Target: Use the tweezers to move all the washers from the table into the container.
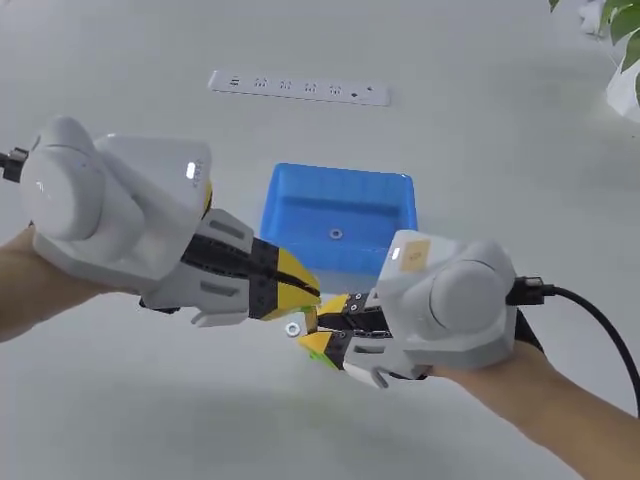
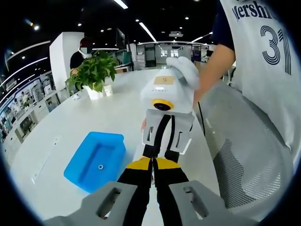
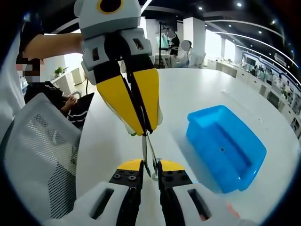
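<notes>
A blue container (image 1: 300, 205) stands mid-table with one washer (image 1: 336, 234) on its floor. In front of it my two grippers meet tip to tip. My left gripper (image 1: 305, 290) comes in from the left, and its yellow-tipped jaws are closed on the upper end of thin metal tweezers (image 3: 146, 150). My right gripper (image 3: 150, 165) comes in from the right and is shut around the same tweezers lower down. Another washer (image 1: 292, 328) lies on the table just under the jaws. The left gripper view shows the container (image 2: 77, 162) to the left of my jaws.
A white power strip (image 1: 298, 88) lies at the far side of the table. A potted plant (image 1: 625, 50) stands at the far right corner. The right gripper's black cable (image 1: 590, 310) trails to the right. A mesh chair (image 2: 254, 160) and a person stand beside the table.
</notes>
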The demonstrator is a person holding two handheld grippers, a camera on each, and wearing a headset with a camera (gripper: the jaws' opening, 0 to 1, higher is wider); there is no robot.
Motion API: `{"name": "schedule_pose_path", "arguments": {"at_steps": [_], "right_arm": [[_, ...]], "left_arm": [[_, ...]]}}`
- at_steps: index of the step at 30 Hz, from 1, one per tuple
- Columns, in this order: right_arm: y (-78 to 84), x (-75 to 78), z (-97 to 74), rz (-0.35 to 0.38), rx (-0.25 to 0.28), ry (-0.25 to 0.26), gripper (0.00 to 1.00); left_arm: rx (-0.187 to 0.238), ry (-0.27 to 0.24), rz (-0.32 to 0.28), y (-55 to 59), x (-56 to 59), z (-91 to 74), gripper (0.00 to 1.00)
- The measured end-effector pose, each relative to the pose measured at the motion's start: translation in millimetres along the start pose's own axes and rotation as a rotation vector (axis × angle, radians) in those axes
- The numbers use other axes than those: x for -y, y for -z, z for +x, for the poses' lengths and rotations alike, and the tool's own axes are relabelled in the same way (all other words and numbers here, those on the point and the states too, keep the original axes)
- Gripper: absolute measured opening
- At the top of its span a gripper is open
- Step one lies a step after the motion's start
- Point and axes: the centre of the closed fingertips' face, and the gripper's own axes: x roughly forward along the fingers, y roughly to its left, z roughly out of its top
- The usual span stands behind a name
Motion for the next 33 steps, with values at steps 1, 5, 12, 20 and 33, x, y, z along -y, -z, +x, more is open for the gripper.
{"name": "schedule_pose_path", "arguments": {"at_steps": [1,5,12,20,33], "right_arm": [[0.5,-0.3,-0.1,0.002,-0.002,-0.001,0.13],[1.8,-0.4,-0.8,0.004,-0.002,0.002,0.13],[5.1,-0.8,-1.3,0.007,-0.006,0.001,0.13],[12.0,-2.1,-2.0,-0.034,-0.042,-0.018,0.13],[12.7,-1.3,-3.3,-0.075,-0.051,-0.078,0.13]], "left_arm": [[-0.001,0.002,0.000,0.2,0.3,0.4,0.05],[0.000,0.002,0.002,0.4,0.4,1.7,0.05],[-0.004,0.010,0.005,1.9,2.0,4.4,0.05],[0.003,0.014,-0.007,1.8,3.2,4.5,0.05],[0.009,0.022,-0.012,0.0,5.7,6.8,0.05]]}}
